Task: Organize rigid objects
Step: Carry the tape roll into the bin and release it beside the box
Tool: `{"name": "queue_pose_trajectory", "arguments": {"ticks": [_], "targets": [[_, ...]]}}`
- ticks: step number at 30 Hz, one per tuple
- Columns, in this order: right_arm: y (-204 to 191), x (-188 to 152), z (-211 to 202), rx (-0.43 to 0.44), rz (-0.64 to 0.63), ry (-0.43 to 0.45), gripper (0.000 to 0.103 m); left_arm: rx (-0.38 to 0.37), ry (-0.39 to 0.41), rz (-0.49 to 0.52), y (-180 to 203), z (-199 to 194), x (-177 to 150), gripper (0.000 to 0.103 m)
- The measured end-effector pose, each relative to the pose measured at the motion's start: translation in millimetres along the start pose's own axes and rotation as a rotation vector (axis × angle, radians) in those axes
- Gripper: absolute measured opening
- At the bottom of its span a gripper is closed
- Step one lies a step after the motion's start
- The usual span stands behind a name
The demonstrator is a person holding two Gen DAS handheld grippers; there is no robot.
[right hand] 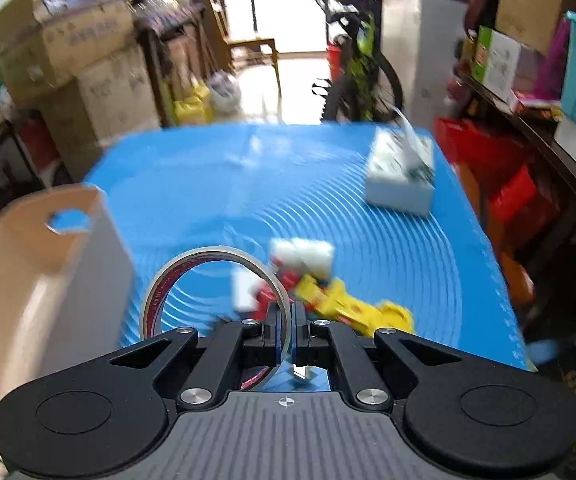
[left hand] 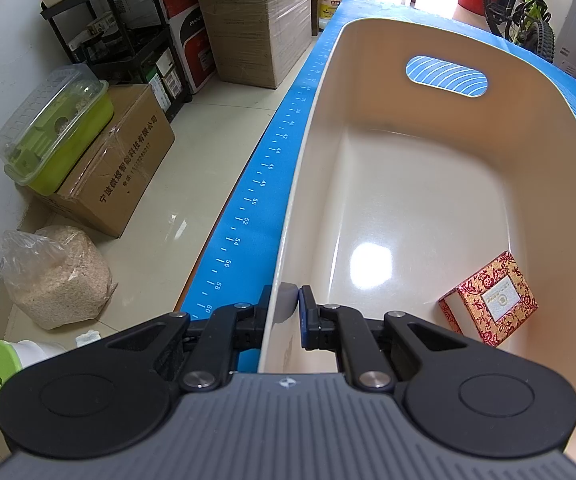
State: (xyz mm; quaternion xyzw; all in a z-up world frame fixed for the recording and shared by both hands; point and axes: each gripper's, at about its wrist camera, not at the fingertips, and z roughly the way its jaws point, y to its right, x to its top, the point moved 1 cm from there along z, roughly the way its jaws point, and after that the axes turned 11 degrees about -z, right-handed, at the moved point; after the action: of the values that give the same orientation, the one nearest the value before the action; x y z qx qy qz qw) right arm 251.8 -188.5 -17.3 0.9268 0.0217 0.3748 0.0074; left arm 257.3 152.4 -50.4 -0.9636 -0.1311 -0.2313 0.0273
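Observation:
My left gripper [left hand: 285, 308] is shut on the near left rim of a cream plastic bin [left hand: 308, 152], one finger outside the wall and one inside. A red and gold patterned box [left hand: 490, 300] lies in the bin's near right corner. My right gripper [right hand: 286, 322] is shut on a clear tape roll [right hand: 211, 280] and holds it above the blue mat [right hand: 288, 184]. The bin [right hand: 47, 264] stands to its left. A red, yellow and white toy [right hand: 328, 296] lies on the mat just beyond the fingertips. The right wrist view is blurred.
A white box [right hand: 402, 174] sits on the mat's far right. Cardboard boxes [left hand: 247, 20], a green lidded container [left hand: 55, 124], a bag of grain [left hand: 55, 276] and a black shelf [left hand: 119, 28] stand on the floor left of the table. A bicycle [left hand: 528, 4] is behind.

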Motion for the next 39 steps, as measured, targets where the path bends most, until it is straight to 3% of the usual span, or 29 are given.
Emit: {"name": "queue_pose_trajectory", "arguments": {"ticks": [9,14,21,32,35,37,39], "targets": [[-82.3,50.8,-16.3,0.138,-0.141,0.111,0.016,0.003,0.001,0.005,1.2,0.4,-0.8,0.014],[-141.4,53.7,-6.8,0.177,-0.3,0.109,0.016,0.003,0.001,0.004,1.3,0.3,-0.6,0.014],[-197.5,42.4,12.4,0.204,-0.417,0.042,0.016,0.0,0.0,0.006,0.8,1.1,-0.9,0.014],[-233.8,11.7,37.3,0.214,-0.512,-0.114,0.018,-0.004,-0.001,0.007,1.5,2.1,-0.3,0.013],[-232.6,7.6,40.6,0.231,-0.501,-0.147,0.025,-0.003,-0.001,0.008,2.7,2.7,-0.4,0.013],[-227.6,8.3,39.8,0.239,-0.48,-0.151,0.039,-0.004,-0.001,0.007,2.3,2.6,-0.2,0.013],[-223.7,9.6,35.3,0.243,-0.471,-0.135,0.042,-0.004,-0.002,0.007,3.0,2.7,0.0,0.013]]}}
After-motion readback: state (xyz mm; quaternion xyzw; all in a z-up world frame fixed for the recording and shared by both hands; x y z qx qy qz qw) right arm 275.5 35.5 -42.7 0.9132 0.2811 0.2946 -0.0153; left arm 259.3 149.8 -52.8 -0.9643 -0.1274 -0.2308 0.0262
